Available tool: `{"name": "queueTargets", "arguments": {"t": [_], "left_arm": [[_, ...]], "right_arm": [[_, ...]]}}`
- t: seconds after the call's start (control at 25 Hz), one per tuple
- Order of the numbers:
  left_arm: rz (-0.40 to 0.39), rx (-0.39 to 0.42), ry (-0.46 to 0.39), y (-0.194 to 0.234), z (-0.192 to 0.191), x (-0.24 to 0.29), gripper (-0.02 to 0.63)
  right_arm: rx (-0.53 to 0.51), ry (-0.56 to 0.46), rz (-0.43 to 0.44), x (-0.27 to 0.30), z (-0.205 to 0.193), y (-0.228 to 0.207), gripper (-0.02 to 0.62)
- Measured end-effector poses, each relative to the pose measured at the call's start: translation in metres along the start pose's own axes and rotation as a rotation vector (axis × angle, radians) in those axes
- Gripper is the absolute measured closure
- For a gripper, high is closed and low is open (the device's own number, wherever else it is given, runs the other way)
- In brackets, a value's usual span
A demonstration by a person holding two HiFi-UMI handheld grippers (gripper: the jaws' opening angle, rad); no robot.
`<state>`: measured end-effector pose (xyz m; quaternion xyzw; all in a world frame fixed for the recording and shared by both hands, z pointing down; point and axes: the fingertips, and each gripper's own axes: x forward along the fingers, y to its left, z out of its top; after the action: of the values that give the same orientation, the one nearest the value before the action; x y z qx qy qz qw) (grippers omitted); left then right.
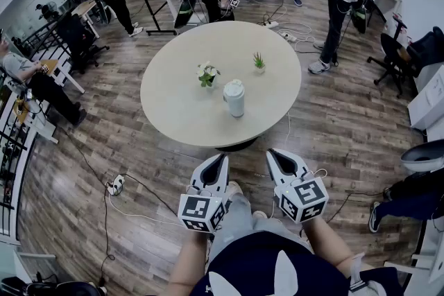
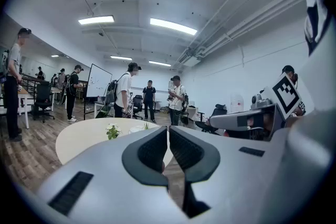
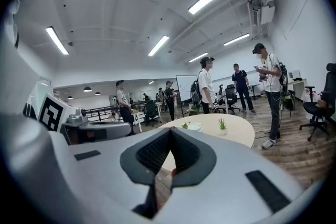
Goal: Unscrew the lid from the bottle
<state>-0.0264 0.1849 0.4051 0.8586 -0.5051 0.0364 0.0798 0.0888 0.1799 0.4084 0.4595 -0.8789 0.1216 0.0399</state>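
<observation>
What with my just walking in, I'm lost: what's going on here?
A person stands in front of a round table, holding a gripper in each hand. The left gripper and right gripper are both shut and empty, held short of the table's edge. The white bottle stands on the table with its lid on, near two small potted plants. Neither gripper touches it.
</observation>
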Motion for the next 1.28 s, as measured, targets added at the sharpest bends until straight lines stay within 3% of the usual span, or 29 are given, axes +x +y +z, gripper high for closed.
{"name": "queueTargets", "arguments": {"t": [0.32,0.8,0.88,0.96,1.04,1.28], "left_arm": [[-0.001,0.011,0.045,0.008,-0.003,0.024,0.577],[-0.04,0.035,0.073,0.041,0.009,0.09,0.574],[-0.061,0.044,0.074,0.046,0.012,0.101,0.52],[-0.081,0.057,0.082,0.052,0.013,0.114,0.429],[-0.096,0.075,0.098,0.058,0.01,0.125,0.378],[-0.121,0.086,0.148,0.082,-0.002,0.155,0.327]], "right_arm": [[0.06,0.015,-0.017,0.014,0.001,-0.017,0.592],[0.064,-0.009,-0.001,0.07,0.027,-0.049,0.589],[0.063,-0.012,0.014,0.082,0.035,-0.053,0.562],[0.059,-0.009,0.028,0.095,0.041,-0.057,0.501],[0.051,-0.002,0.037,0.108,0.045,-0.062,0.45],[0.029,0.054,0.063,0.145,0.046,-0.076,0.366]]}}
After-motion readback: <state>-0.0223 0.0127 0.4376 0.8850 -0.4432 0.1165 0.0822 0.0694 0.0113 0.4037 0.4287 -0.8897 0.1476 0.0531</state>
